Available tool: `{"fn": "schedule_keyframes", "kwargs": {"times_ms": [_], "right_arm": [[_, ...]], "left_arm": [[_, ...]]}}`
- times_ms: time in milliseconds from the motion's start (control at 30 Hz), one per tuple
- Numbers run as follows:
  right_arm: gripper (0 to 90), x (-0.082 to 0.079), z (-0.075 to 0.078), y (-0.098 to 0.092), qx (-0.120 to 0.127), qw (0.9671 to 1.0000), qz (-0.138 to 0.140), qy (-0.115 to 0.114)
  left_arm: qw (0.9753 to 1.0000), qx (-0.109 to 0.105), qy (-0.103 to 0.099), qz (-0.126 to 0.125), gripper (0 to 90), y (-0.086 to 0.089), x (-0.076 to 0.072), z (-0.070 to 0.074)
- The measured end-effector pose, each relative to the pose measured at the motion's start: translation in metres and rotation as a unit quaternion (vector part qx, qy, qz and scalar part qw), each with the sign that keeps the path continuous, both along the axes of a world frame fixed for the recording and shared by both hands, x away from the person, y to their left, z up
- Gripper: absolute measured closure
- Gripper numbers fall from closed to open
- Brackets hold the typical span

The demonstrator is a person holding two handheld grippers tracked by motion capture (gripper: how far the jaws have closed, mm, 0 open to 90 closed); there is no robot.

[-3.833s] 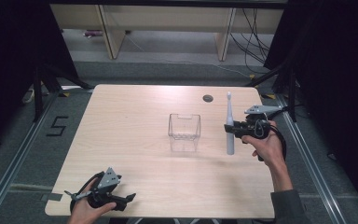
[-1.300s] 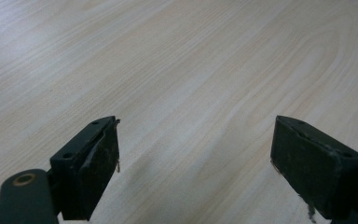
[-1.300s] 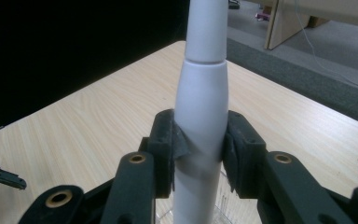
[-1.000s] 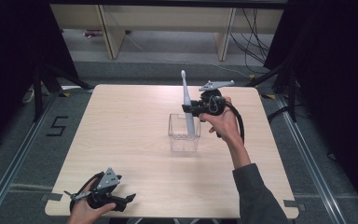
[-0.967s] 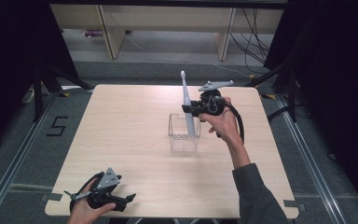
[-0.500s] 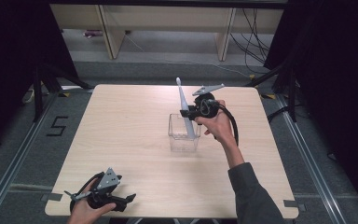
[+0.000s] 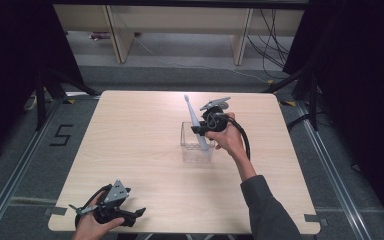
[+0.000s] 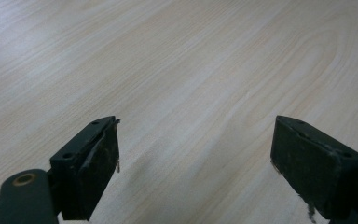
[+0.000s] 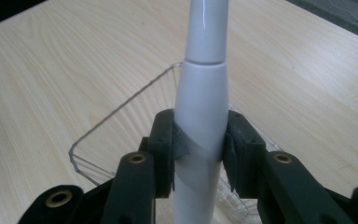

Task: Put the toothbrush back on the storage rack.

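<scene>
- Right hand-held gripper [image 7: 200, 126]: held over the middle of the surface [image 7: 130, 130], its two black jaws pinching a white electric toothbrush [image 7: 196, 125] by the handle. The right gripper view shows both pads pressed flat against opposite sides of the handle [image 9: 200, 121], just below the seam where the narrower neck joins it.
- Electric toothbrush: stands nearly upright, leaning a little to the left in the high view, brush head uppermost. Its lower end reaches down inside a clear plastic container [image 7: 190, 150]; whether the tip touches the container's floor cannot be told.
- Clear plastic container: an open-topped, thin-walled box standing near the centre of the surface, directly beneath the right hand-held gripper. In the right gripper view its transparent rim [image 9: 121, 112] curves round behind and to both sides of the jaws.
- Right hand [image 7: 225, 140]: wraps the gripper body, forearm and dark sleeve entering from the lower right; a black cable loops from the gripper beside the wrist.
- Left hand-held gripper [image 7: 130, 216]: lies low at the near left corner of the surface, well apart from the container, held by the left hand [image 7: 92, 227]. Its jaws are spread wide with nothing between them; the left gripper view shows bare pale wood grain [image 8: 191, 93] in the gap.
- Surface: a pale wood-grain tabletop standing on a grey floor [image 7: 25, 165].
</scene>
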State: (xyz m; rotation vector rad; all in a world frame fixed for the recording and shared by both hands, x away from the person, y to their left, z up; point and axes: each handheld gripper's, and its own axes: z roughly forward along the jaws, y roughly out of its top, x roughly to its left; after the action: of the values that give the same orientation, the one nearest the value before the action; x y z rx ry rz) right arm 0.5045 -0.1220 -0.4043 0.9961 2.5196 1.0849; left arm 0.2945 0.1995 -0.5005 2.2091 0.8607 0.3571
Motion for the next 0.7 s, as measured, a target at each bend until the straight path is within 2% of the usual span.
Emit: {"fn": "schedule_keyframes", "kwargs": {"times_ms": [33, 100, 167, 200, 233, 267, 300, 367, 433, 467, 533, 600, 667, 700], "right_arm": [[66.8, 0.000, -0.001, 0.001, -0.003, 1.0000, -0.001, 0.007], [66.8, 0.002, -0.004, 0.002, -0.006, 1.0000, 0.001, 0.000], [66.8, 0.002, -0.006, 0.004, -0.007, 0.9999, 0.000, 0.009], [66.9, 0.002, -0.007, 0.005, -0.016, 0.9998, 0.007, 0.007], [66.8, 0.001, -0.007, 0.006, -0.016, 0.9998, 0.002, 0.014], [66.8, 0.002, -0.008, 0.007, -0.023, 0.9997, 0.002, 0.010], [66.9, 0.001, -0.009, 0.009, -0.022, 0.9996, -0.010, 0.016], [66.8, 0.000, -0.010, 0.010, -0.030, 0.9991, -0.012, 0.026], [66.8, 0.001, -0.012, 0.010, -0.031, 0.9993, 0.006, 0.019], [66.8, 0.001, -0.014, 0.012, -0.027, 0.9995, 0.000, 0.019], [66.8, 0.001, -0.014, 0.012, -0.040, 0.9988, 0.003, 0.027], [66.8, 0.003, -0.016, 0.012, -0.048, 0.9986, 0.009, 0.020], [66.8, 0.001, -0.015, 0.015, -0.050, 0.9979, -0.008, 0.039], [66.8, 0.001, -0.015, 0.015, -0.050, 0.9979, -0.008, 0.039]], "left_arm": [[1.0000, 0.002, -0.003, -0.001, 14.7, 0.000, 0.001, 0.000], [1.0000, 0.001, -0.001, 0.000, 14.7, 0.000, 0.001, 0.000], [1.0000, 0.002, -0.001, -0.001, 14.7, 0.000, 0.000, 0.000], [1.0000, 0.002, -0.001, -0.001, 14.7, 0.000, 0.000, 0.000], [1.0000, 0.003, 0.000, -0.002, 14.7, 0.000, 0.000, 0.000], [1.0000, 0.004, 0.000, -0.003, 14.7, 0.001, 0.000, 0.000], [1.0000, 0.001, 0.000, 0.000, 14.7, 0.000, 0.000, 0.000], [1.0000, 0.002, 0.003, -0.003, 14.7, 0.001, 0.000, 0.000], [1.0000, -0.001, 0.000, -0.001, 14.7, 0.000, 0.000, 0.000], [1.0000, -0.001, 0.000, 0.000, 14.7, 0.000, 0.000, 0.000], [1.0000, 0.000, 0.001, -0.002, 14.7, 0.000, 0.000, 0.000], [1.0000, 0.003, 0.004, -0.004, 14.7, 0.001, 0.001, 0.001], [1.0000, 0.002, 0.001, -0.002, 14.7, 0.000, 0.000, 0.000], [1.0000, -0.001, 0.002, 0.001, 14.7, 0.000, 0.000, 0.000]]}}
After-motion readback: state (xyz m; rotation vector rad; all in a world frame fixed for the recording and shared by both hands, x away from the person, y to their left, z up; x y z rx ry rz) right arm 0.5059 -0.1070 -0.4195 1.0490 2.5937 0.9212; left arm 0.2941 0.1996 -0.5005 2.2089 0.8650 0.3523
